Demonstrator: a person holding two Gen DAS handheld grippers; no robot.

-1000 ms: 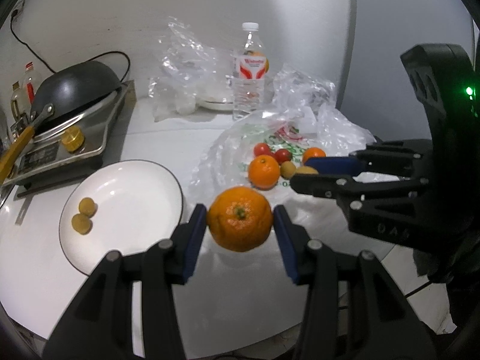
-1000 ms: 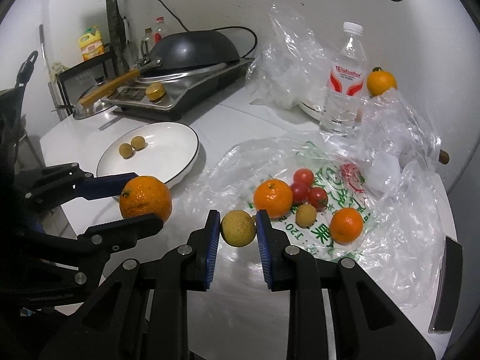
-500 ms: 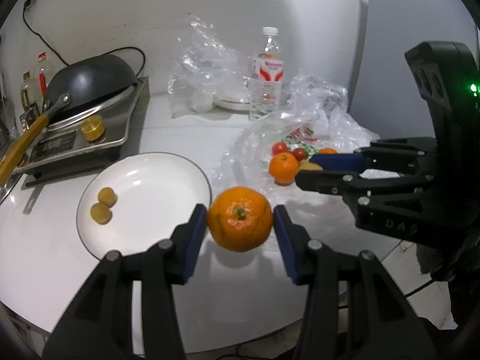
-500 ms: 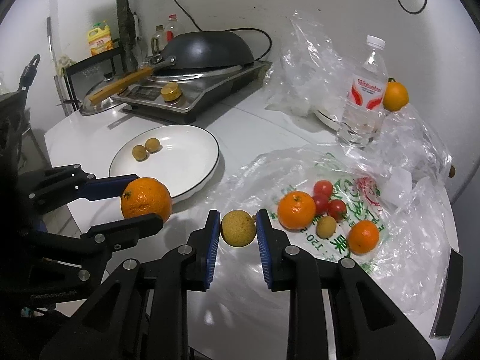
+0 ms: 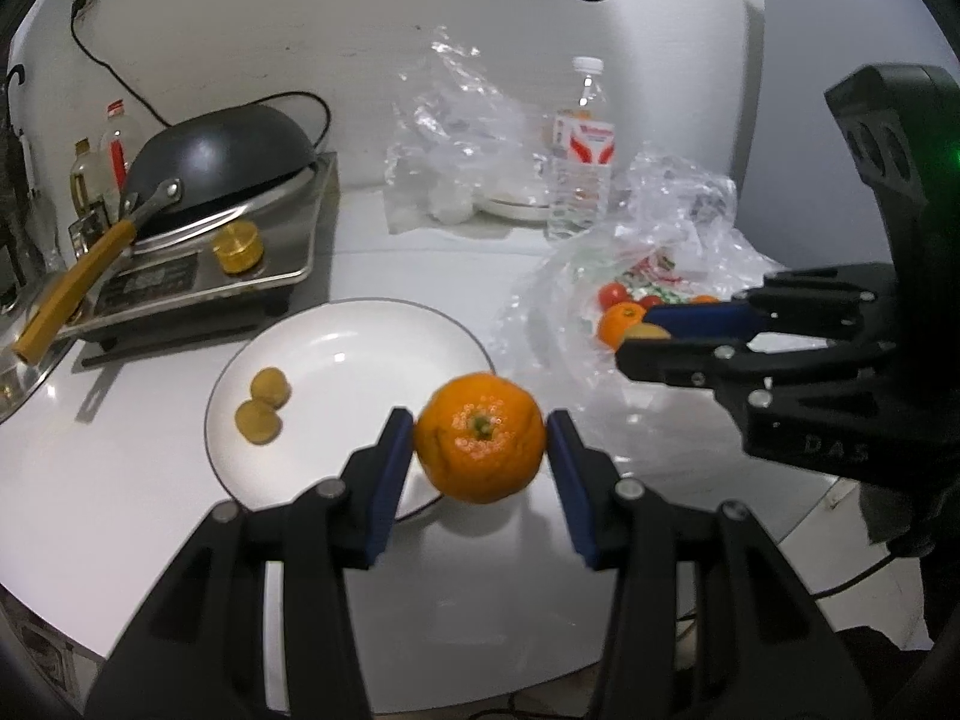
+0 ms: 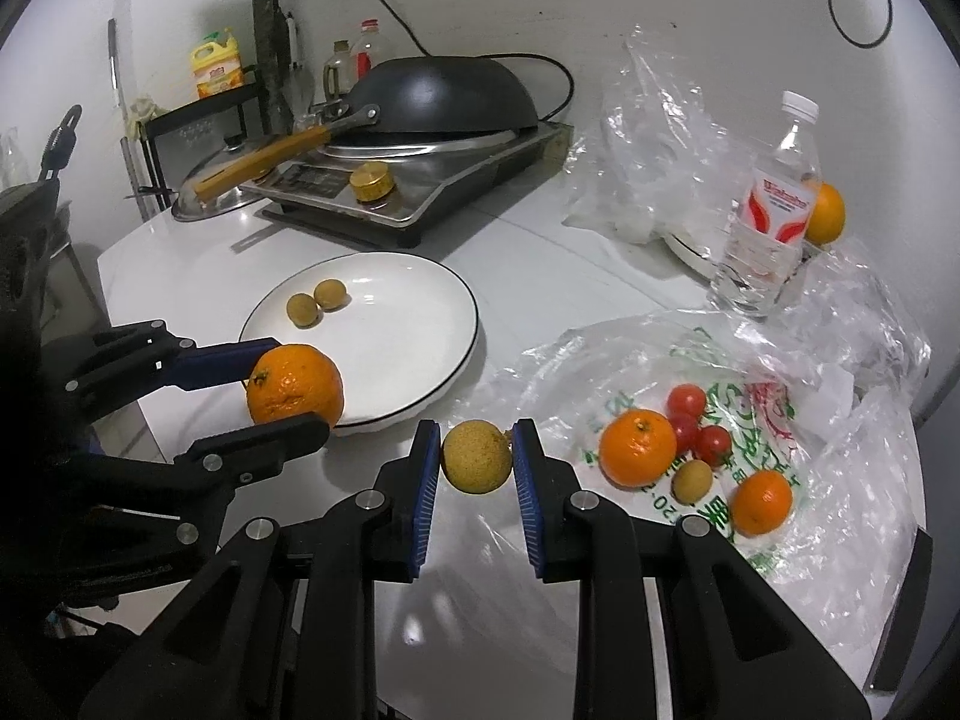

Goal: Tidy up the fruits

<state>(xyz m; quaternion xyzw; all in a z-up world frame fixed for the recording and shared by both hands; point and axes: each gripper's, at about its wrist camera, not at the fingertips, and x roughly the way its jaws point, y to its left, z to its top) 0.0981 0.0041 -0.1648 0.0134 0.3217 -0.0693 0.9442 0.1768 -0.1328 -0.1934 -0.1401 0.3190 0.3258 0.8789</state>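
left gripper point(image 5: 480, 441) clamps a mandarin orange point(image 5: 480, 437) in the air at the near right rim of the white plate point(image 5: 372, 360), where two longans point(image 5: 264, 405) sit together toward its left side, leaving most of its surface bare. right gripper point(image 6: 476, 457) pinches a third longan point(image 6: 477, 456) above bare white tabletop point(image 6: 528, 276), between the plate and the plastic bag point(image 6: 810, 432) with loose fruit.

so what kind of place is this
Most likely a small home kitchen. A black wok with a wooden handle sits on a steel countertop cooker, bottles of oil and condiments stand on a rack behind it, and a white round plate lies on the white tabletop.
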